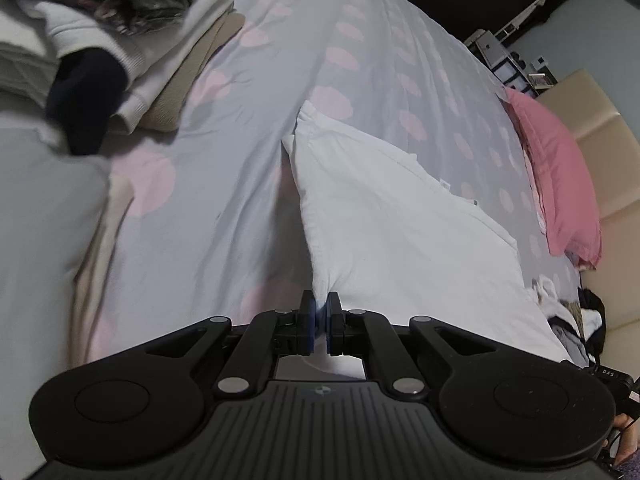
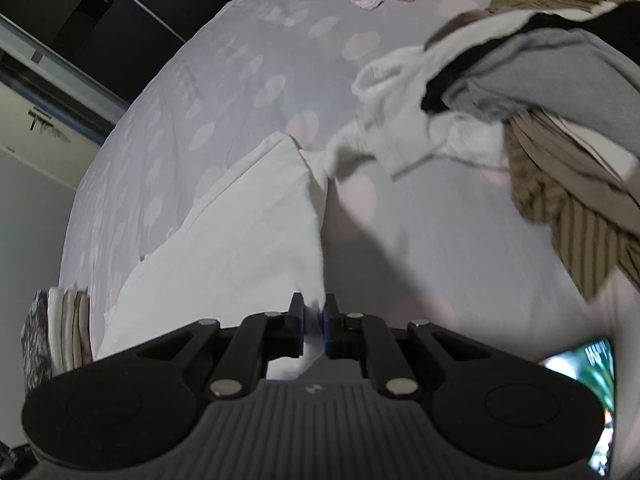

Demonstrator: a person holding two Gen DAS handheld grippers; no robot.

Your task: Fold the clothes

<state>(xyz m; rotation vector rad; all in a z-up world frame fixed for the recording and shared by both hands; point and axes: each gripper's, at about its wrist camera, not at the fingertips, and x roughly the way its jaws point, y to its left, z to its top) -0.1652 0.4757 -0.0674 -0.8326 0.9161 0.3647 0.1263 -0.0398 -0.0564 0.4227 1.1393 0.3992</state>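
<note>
Pinched between my left gripper [image 1: 319, 322] pads is a corner of the white garment [image 1: 400, 232], bunched right at the tips. From that pinch the cloth fans away up the polka-dot bedspread [image 1: 224, 200], its long axis running away from me, tilted slightly left, far corner rumpled.

Clamped in my right gripper [image 2: 313, 326] is another corner of the same white garment [image 2: 248, 248], which stretches up and leftward over the bedspread [image 2: 248, 80], beside the unfolded clothes pile [image 2: 520, 120] to the right.
</note>
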